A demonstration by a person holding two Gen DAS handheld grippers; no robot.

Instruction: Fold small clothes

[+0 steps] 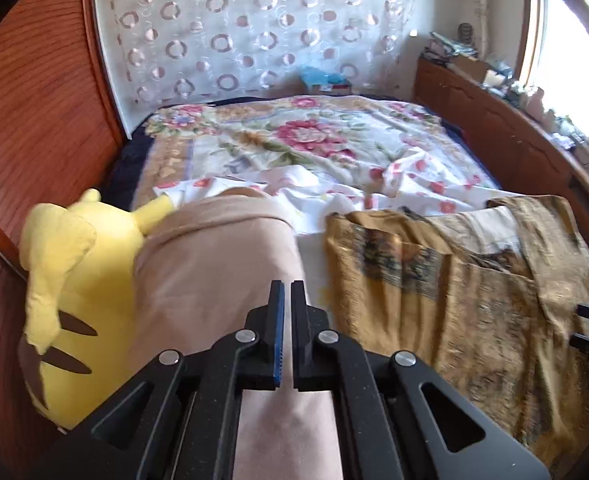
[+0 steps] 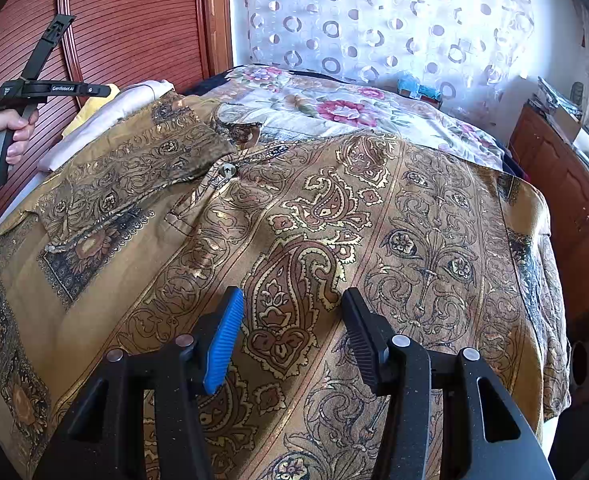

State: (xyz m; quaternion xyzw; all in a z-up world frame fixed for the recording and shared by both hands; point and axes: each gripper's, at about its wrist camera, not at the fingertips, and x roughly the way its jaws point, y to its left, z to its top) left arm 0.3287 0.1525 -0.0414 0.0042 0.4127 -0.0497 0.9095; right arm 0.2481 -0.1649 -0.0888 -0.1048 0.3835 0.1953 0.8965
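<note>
On bed (image 2: 374, 116): 1 paisley shirt (image 2: 294, 220) | left hand-held gripper (image 1: 287, 292) narrow, empty | right hand-held gripper (image 2: 292, 304) wide, empty

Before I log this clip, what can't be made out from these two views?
- Shirt: right wrist view, the near hem is cut off by the frame and the right gripper.
- Shirt's right side: left wrist view, motion-blurred, pattern unreadable.
- Pink cloth: left wrist view, partly behind the left gripper; garment type unclear.
- Clutter on the wooden cabinet: too small and washed out by window glare.

mustard paisley shirt (image 2: 294, 220), floral bedspread (image 1: 294, 140), seemingly pinkish-beige cloth (image 1: 214, 264).
</note>
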